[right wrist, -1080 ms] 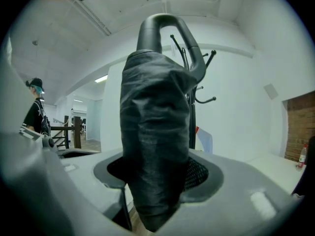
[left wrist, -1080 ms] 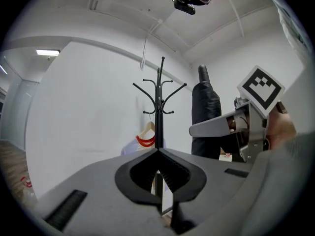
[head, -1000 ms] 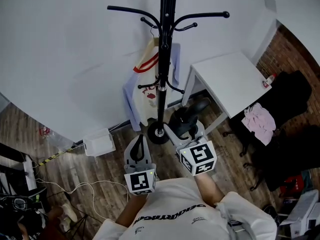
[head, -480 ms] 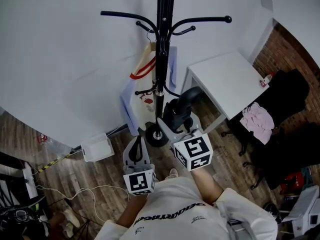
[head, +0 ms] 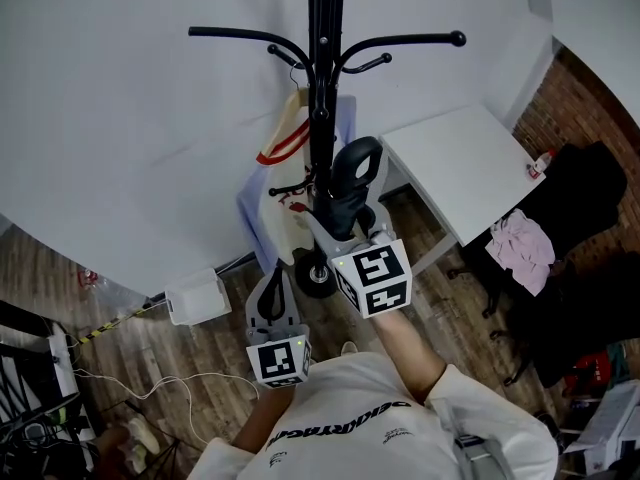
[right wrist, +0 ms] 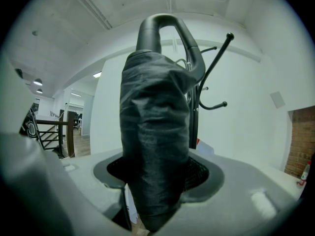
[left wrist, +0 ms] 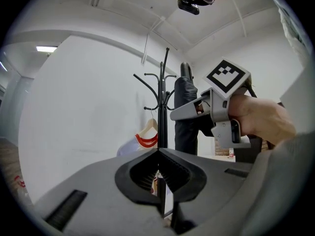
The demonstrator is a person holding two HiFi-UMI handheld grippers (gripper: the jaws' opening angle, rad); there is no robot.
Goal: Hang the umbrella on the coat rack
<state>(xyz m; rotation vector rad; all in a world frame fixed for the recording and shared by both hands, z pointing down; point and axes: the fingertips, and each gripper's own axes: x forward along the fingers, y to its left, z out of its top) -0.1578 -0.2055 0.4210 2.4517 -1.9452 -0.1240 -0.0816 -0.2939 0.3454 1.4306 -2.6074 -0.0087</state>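
Note:
A black coat rack [head: 319, 118] stands against the white wall, its curved hooks [head: 400, 42] spread out at the top. My right gripper [head: 346, 226] is shut on a folded black umbrella [head: 350, 180], held upright just right of the pole. The crook handle [right wrist: 167, 28] points up, close to the pole [right wrist: 195, 119] and below a hook [right wrist: 217, 63]. My left gripper [head: 277, 276] hangs lower and to the left, shut with nothing in it. In the left gripper view its closed jaws [left wrist: 158, 154] face the rack [left wrist: 163, 107], with the umbrella [left wrist: 186, 114] to the right.
A white garment with red trim on a hanger [head: 284, 153] hangs from the rack's left side. A white table [head: 470, 168] stands to the right, with a dark chair and pink cloth [head: 520, 243] beyond. A white box [head: 195, 293] and cables [head: 150, 378] lie on the wooden floor.
My right gripper has carried the umbrella up and left, closer to the rack's pole. The left gripper has drifted a little toward the rack, still shut.

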